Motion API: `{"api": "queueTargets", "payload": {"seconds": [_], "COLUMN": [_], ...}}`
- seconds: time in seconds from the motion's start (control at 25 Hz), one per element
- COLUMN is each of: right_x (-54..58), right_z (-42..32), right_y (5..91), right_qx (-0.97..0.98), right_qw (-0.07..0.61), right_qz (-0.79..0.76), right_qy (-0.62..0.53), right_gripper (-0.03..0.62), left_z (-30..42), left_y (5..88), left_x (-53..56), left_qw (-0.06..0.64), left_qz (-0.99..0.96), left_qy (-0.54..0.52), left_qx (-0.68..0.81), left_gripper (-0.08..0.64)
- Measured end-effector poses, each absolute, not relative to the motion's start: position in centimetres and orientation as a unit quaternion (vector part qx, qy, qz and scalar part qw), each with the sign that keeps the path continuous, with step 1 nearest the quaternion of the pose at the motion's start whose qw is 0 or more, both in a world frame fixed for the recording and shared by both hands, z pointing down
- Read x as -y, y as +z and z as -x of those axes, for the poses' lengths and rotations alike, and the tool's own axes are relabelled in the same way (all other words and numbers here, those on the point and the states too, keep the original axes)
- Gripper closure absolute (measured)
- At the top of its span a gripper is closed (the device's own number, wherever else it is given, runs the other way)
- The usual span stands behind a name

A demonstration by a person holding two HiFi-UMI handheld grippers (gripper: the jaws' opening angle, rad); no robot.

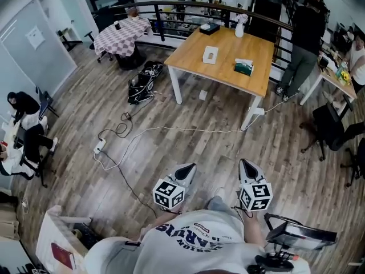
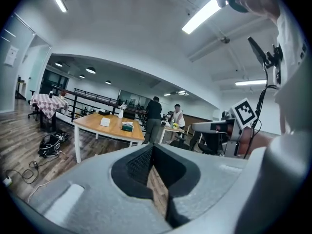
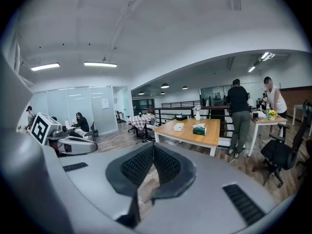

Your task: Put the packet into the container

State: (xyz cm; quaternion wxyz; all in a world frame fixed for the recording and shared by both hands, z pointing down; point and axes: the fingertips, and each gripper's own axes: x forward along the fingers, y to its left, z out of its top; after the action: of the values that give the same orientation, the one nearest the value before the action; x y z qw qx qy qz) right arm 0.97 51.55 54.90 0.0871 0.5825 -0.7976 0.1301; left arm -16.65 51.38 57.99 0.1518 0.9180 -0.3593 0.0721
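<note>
A wooden table (image 1: 259,73) stands far ahead across the floor. On it lie a green packet (image 1: 243,67), a white box (image 1: 210,54), a black container (image 1: 209,28) and a white vase (image 1: 239,27). My left gripper (image 1: 187,170) and right gripper (image 1: 246,165) hang side by side close to my body, far from the table, both shut and empty. The left gripper view looks past its closed tips (image 2: 152,147) at the packet (image 2: 127,126) and the white box (image 2: 105,122). Beyond the right gripper's closed tips (image 3: 153,146), the packet (image 3: 198,129) and white box (image 3: 179,126) show too.
A person in black (image 1: 305,33) stands at the table's right end. Cables and a power strip (image 1: 100,147) trail over the wood floor, and a black bag (image 1: 142,81) lies left of the table. A checkered table (image 1: 122,34) is at back left, office chairs (image 1: 333,127) at right.
</note>
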Motion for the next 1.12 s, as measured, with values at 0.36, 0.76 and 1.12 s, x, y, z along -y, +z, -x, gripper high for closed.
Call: {"api": "queueTargets", "payload": {"seconds": [0.36, 0.76, 1.12], "right_x": [-45.7, -39.3, -33.8], "right_z": [-5.8, -9.5, -15.1], "right_y": [56.0, 57.0, 59.4], "right_qx": [0.795, 0.821, 0.829], "right_qw": [0.081, 0.089, 0.089], "right_qz": [-0.584, -0.543, -0.53], "right_qy": [0.144, 0.151, 0.152], "right_gripper": [0.583, 0.583, 0.583], "left_z": [11.0, 7.5, 3.4], "left_y": [55.6, 55.9, 56.4], "left_x": [-45.7, -40.9, -38.4], "left_qw": [0.128, 0.128, 0.135], "left_qz": [-0.927, -0.911, -0.896], "left_qy": [0.061, 0.074, 0.072], "left_qx": [0.347, 0.384, 0.416], "left_gripper": [0.56, 0.56, 0.56]}}
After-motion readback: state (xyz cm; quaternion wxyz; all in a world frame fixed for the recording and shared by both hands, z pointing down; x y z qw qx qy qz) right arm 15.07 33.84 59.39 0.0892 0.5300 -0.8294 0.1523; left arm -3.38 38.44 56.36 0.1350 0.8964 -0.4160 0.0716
